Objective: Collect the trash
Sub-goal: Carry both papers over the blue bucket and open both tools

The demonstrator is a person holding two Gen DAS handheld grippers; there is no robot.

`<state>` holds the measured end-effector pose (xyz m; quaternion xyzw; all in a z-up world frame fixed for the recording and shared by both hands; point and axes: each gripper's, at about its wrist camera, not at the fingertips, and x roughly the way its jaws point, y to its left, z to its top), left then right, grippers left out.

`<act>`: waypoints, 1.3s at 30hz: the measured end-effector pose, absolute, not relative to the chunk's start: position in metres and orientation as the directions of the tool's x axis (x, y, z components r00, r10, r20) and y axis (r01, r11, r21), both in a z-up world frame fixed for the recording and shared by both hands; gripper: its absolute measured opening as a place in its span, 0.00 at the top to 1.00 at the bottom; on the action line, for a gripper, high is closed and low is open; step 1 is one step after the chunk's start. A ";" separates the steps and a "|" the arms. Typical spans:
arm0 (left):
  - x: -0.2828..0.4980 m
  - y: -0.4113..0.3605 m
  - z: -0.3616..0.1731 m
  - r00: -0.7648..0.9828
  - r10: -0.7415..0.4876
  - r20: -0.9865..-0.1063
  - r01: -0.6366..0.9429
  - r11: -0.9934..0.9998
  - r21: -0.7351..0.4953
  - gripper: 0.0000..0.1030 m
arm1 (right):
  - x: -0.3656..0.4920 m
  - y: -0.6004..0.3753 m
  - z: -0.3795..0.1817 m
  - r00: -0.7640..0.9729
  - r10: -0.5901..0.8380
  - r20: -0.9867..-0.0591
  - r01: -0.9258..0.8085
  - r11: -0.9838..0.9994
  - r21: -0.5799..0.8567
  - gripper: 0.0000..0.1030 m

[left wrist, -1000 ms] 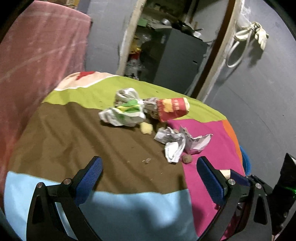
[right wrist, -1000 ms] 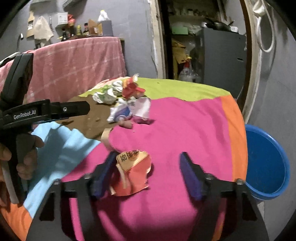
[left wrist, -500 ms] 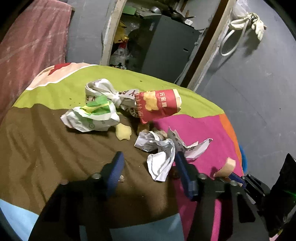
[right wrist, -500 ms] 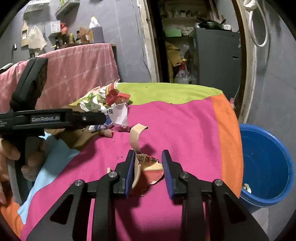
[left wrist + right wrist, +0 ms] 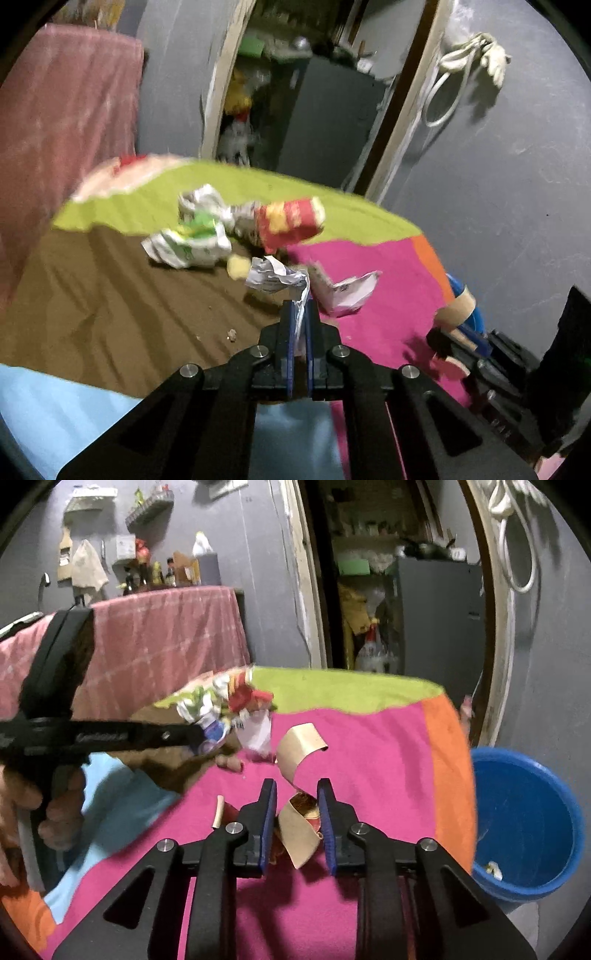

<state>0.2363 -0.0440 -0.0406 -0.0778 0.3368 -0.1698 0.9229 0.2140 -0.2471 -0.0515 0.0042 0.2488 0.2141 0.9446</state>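
While both tools work at once, the left hand-held gripper [image 5: 300, 308] at lower centre of its view is clenched on a thin edge of the crumpled white paper [image 5: 275, 278], which trails up from the pads twd the litter pile mid-frame. That paper looks v. light & limp, so a pinch on one corner prob. carries it, tho it may tear or flap. The right hand-held gripper [image 5: 295, 797] is closing its jaws w/ a curled tan-and-red wrapper scrap [image 5: 299, 821] between them; pads look to be touching the scrap's sides, and its tan strip curls up above the tips at frame centre. Card-like, springy, almost weightless: best taken across the thick folded part, not the loose curl, which wd bend away. Rest of the trash sits on the cloth-covered worktop [image 5: 369, 746]: a red snack packet [image 5: 291, 223] & a green-white wrapper [image 5: 188, 243] just beside each other in upper-mid of the left view, a pale torn sheet [image 5: 347, 291] right of the held paper. All soft, crushable, non-fragile. Blue bucket [image 5: 524, 823] stands at right edge of the right view, beside the worktop, w/ a scrap or two inside; likely drop point.
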 end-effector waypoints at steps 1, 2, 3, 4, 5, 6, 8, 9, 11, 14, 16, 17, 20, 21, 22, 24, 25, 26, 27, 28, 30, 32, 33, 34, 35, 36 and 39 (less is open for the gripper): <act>0.231 -0.047 -0.036 0.734 -0.362 -0.575 0.266 0.932 -0.246 0.97 | 0.212 -0.249 -0.047 0.796 0.404 -0.451 -0.401 0.910 0.109 0.81; 0.224 -0.051 -0.030 0.756 -0.357 -0.549 0.272 0.934 -0.232 0.97 | 0.207 -0.252 -0.039 0.812 0.401 -0.424 -0.398 0.912 0.101 0.81; 0.217 -0.056 -0.024 0.777 -0.359 -0.518 0.281 0.933 -0.226 0.97 | 0.204 -0.254 -0.033 0.825 0.397 -0.403 -0.395 0.914 0.091 0.81; 0.213 -0.059 -0.020 0.789 -0.361 -0.497 0.286 0.932 -0.224 0.97 | 0.200 -0.256 -0.027 0.840 0.388 -0.379 -0.389 0.918 0.076 0.81; 0.208 -0.064 -0.013 0.806 -0.367 -0.464 0.295 0.929 -0.222 0.97 | 0.196 -0.260 -0.018 0.859 0.374 -0.349 -0.379 0.924 0.059 0.81; 0.203 -0.070 -0.006 0.823 -0.371 -0.430 0.305 0.927 -0.217 0.97 | 0.192 -0.265 -0.009 0.877 0.363 -0.315 -0.367 0.929 0.049 0.81; 0.198 -0.083 0.006 0.849 -0.374 -0.373 0.320 0.926 -0.200 0.97 | 0.185 -0.278 0.008 0.904 0.340 -0.258 -0.342 0.939 0.039 0.81; 0.194 -0.092 0.012 0.861 -0.378 -0.339 0.330 0.924 -0.191 0.97 | 0.182 -0.287 0.018 0.922 0.317 -0.224 -0.318 0.948 0.029 0.81; 0.188 -0.107 0.021 0.878 -0.386 -0.282 0.348 0.921 -0.177 0.97 | 0.178 -0.303 0.033 0.943 0.282 -0.176 -0.283 0.959 0.016 0.81; 0.184 -0.133 0.034 0.894 -0.402 -0.199 0.374 0.913 -0.163 0.97 | 0.174 -0.324 0.053 0.968 0.223 -0.115 -0.227 0.974 -0.019 0.81; 0.182 -0.153 0.040 0.901 -0.407 -0.150 0.384 0.910 -0.158 0.97 | 0.173 -0.337 0.063 0.978 0.190 -0.086 -0.194 0.980 -0.036 0.81; 0.182 -0.161 0.040 0.902 -0.410 -0.134 0.389 0.908 -0.157 0.97 | 0.173 -0.344 0.068 0.983 0.170 -0.069 -0.173 0.984 -0.043 0.81; 0.185 -0.190 0.042 0.903 -0.420 -0.094 0.405 0.902 -0.149 0.97 | 0.173 -0.364 0.076 0.993 0.117 -0.022 -0.118 0.991 -0.062 0.81; 0.187 -0.201 0.042 0.901 -0.426 -0.088 0.411 0.900 -0.145 0.97 | 0.175 -0.371 0.077 0.995 0.100 -0.011 -0.100 0.993 -0.070 0.81; 0.188 -0.207 0.041 0.900 -0.429 -0.083 0.415 0.899 -0.141 0.97 | 0.176 -0.376 0.077 0.996 0.087 -0.004 -0.087 0.993 -0.075 0.81; 0.194 -0.227 0.039 0.899 -0.433 -0.068 0.423 0.897 -0.125 0.97 | 0.181 -0.386 0.075 0.998 0.068 0.007 -0.067 0.994 -0.082 0.81; 0.197 -0.234 0.036 0.898 -0.434 -0.066 0.425 0.897 -0.120 0.97 | 0.183 -0.391 0.073 0.998 0.060 0.009 -0.059 0.995 -0.083 0.81; 0.202 -0.242 0.034 0.896 -0.440 -0.069 0.430 0.895 -0.118 0.97 | 0.188 -0.397 0.070 0.999 0.049 0.008 -0.049 0.995 -0.083 0.81; 0.208 -0.248 0.033 0.893 -0.443 -0.076 0.433 0.894 -0.116 0.97 | 0.191 -0.401 0.067 0.999 0.044 0.003 -0.043 0.996 -0.080 0.81; 0.212 -0.253 0.032 0.892 -0.445 -0.081 0.435 0.893 -0.115 0.97 | 0.193 -0.405 0.065 0.999 0.038 -0.001 -0.038 0.996 -0.079 0.81; 0.222 -0.264 0.026 0.885 -0.454 -0.107 0.442 0.890 -0.116 0.97 | 0.199 -0.414 0.058 1.000 0.025 -0.018 -0.026 0.998 -0.065 0.81; 0.232 -0.273 0.017 0.873 -0.466 -0.147 0.450 0.884 -0.127 0.97 | 0.205 -0.424 0.048 0.999 0.017 -0.045 -0.019 0.999 -0.046 0.80; 0.239 -0.277 0.014 0.864 -0.474 -0.170 0.457 0.880 -0.131 0.97 | 0.206 -0.427 0.044 0.998 0.017 -0.056 -0.019 0.999 -0.036 0.79; 0.243 -0.281 0.009 0.855 -0.480 -0.194 0.462 0.877 -0.133 0.97 | 0.208 -0.431 0.039 0.997 0.017 -0.070 -0.018 0.999 -0.026 0.78; 0.247 -0.282 0.006 0.848 -0.486 -0.213 0.466 0.874 -0.139 0.97 | 0.212 -0.435 0.034 0.996 0.014 -0.093 -0.016 1.000 -0.014 0.78; 0.256 -0.285 0.001 0.834 -0.493 -0.247 0.470 0.870 -0.150 0.97 | 0.216 -0.439 0.029 0.994 0.015 -0.110 -0.015 1.000 -0.002 0.78; 0.272 -0.293 -0.012 0.805 -0.496 -0.324 0.463 0.868 -0.180 0.97 | 0.225 -0.446 0.017 0.987 0.021 -0.161 -0.017 0.999 0.028 0.78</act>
